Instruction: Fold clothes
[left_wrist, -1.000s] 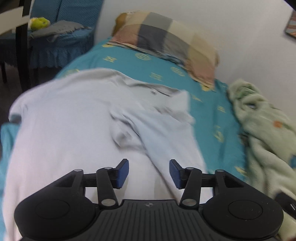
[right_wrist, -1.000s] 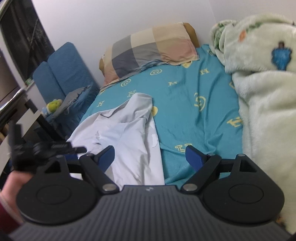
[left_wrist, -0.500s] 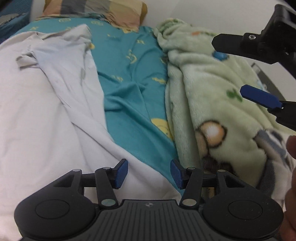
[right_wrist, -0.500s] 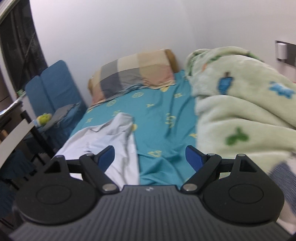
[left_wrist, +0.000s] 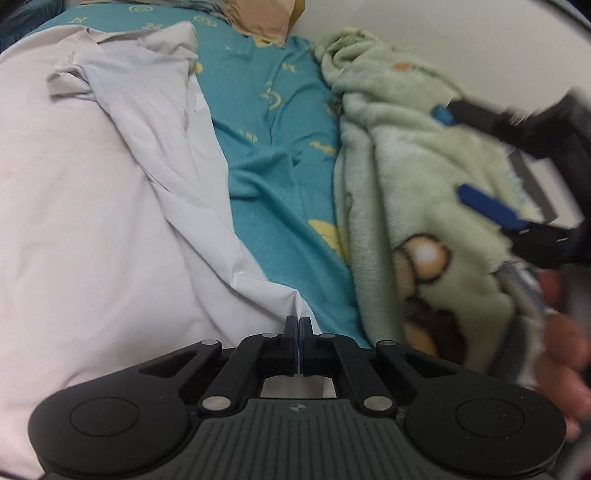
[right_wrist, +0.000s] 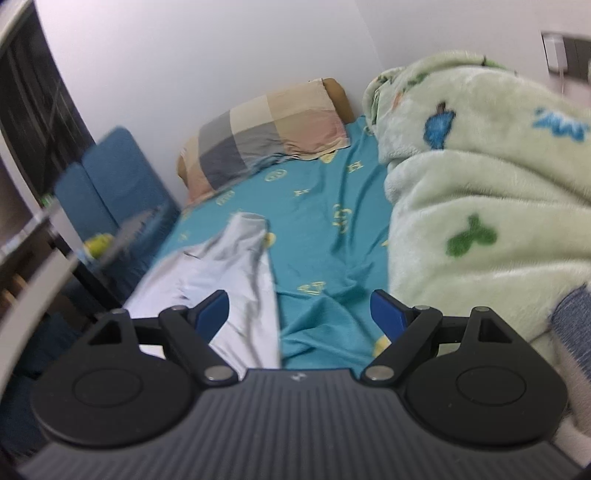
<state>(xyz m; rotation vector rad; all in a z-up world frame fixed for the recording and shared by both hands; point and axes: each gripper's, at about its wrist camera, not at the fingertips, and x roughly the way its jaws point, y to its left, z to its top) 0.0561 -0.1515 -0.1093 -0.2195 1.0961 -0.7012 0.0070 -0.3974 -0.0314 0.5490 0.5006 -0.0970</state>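
Observation:
A pale grey-white shirt (left_wrist: 110, 192) lies spread on the teal bed sheet (left_wrist: 280, 155), its collar and a folded sleeve toward the pillow. My left gripper (left_wrist: 297, 321) is shut on the shirt's near right hem corner. The shirt also shows in the right wrist view (right_wrist: 236, 266). My right gripper (right_wrist: 301, 310) is open and empty, held above the sheet beside the shirt's right edge; it appears blurred at the right of the left wrist view (left_wrist: 480, 162).
A fluffy green blanket (right_wrist: 480, 206) is heaped along the bed's right side by the wall. A checked pillow (right_wrist: 266, 133) lies at the head. A blue chair (right_wrist: 110, 192) stands left of the bed.
My left gripper has swung from the shirt's middle to its near right hem corner and shut on it. The right gripper has shifted a little and stays open.

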